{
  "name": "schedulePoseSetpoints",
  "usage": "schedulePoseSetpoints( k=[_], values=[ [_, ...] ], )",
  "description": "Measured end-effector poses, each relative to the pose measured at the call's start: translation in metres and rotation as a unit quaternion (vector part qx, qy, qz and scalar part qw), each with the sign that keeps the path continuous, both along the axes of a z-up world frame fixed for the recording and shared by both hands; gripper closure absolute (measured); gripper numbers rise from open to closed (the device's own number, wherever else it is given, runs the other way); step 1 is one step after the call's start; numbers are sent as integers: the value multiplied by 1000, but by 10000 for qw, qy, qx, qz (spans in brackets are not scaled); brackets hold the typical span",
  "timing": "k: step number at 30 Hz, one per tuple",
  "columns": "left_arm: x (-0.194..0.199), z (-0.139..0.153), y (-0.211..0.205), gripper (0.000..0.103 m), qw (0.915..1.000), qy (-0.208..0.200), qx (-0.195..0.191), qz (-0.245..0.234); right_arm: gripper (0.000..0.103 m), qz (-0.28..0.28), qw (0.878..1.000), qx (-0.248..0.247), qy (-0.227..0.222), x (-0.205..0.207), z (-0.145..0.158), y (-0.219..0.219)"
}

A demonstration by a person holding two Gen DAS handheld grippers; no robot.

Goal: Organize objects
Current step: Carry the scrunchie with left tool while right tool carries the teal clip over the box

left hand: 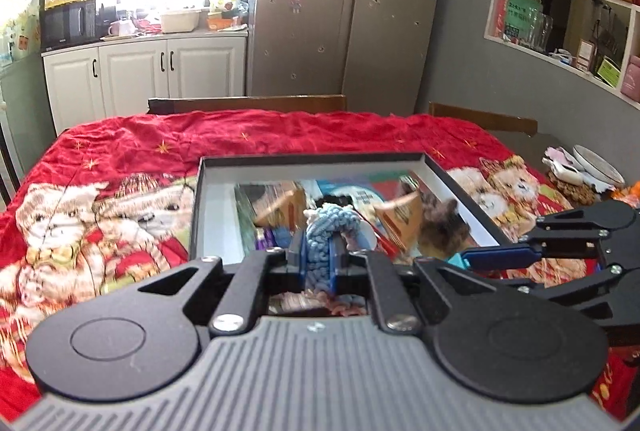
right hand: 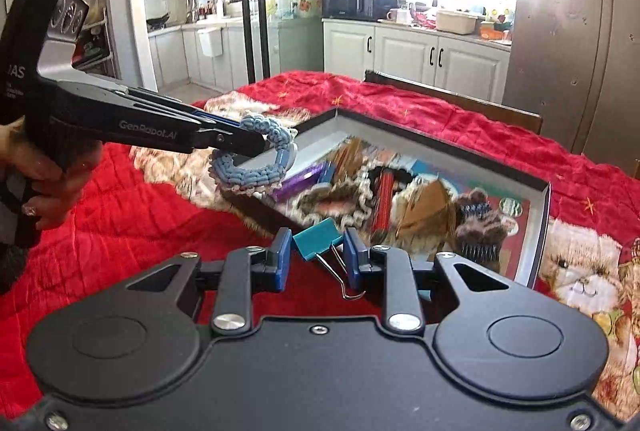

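Observation:
My left gripper [left hand: 318,255] is shut on a blue knitted ring [left hand: 322,231] and holds it above the near edge of the shallow black box [left hand: 208,191]. The ring also shows in the right wrist view [right hand: 256,159], pinched by the left gripper [right hand: 244,135]. My right gripper [right hand: 316,257] is shut on a teal binder clip [right hand: 318,243] just in front of the box [right hand: 542,231]. In the left wrist view the right gripper [left hand: 472,257] sits at the box's near right corner.
The box holds several small items: a purple tube [right hand: 300,181], a red cylinder [right hand: 384,197], brown cardboard pieces [right hand: 428,211], a furry hair clip [right hand: 478,227]. A red teddy-bear cloth [left hand: 120,159] covers the table. Plates and clutter [left hand: 592,171] lie at the right edge.

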State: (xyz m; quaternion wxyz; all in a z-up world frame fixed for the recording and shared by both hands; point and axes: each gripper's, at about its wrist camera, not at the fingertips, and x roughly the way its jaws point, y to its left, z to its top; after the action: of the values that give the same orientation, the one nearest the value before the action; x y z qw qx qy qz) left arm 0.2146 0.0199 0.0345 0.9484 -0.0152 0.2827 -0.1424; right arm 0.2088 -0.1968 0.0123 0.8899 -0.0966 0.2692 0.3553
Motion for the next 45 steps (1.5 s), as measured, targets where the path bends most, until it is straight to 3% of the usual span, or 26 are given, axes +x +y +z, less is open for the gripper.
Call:
schedulePoseSetpoints(
  k=[15,30,45],
  values=[
    [78,4,11,90,9989,16,-34,462,77,-706,9973,187,-90,78,24,6],
    [143,-24,10,90,9970,338,165,674,77,-1173,9930,-119,117,150,0,20],
    [170,-48,5,90,9954,566,269,731,77,-1351,9894,-369,395,187,-28,32]
  ],
)
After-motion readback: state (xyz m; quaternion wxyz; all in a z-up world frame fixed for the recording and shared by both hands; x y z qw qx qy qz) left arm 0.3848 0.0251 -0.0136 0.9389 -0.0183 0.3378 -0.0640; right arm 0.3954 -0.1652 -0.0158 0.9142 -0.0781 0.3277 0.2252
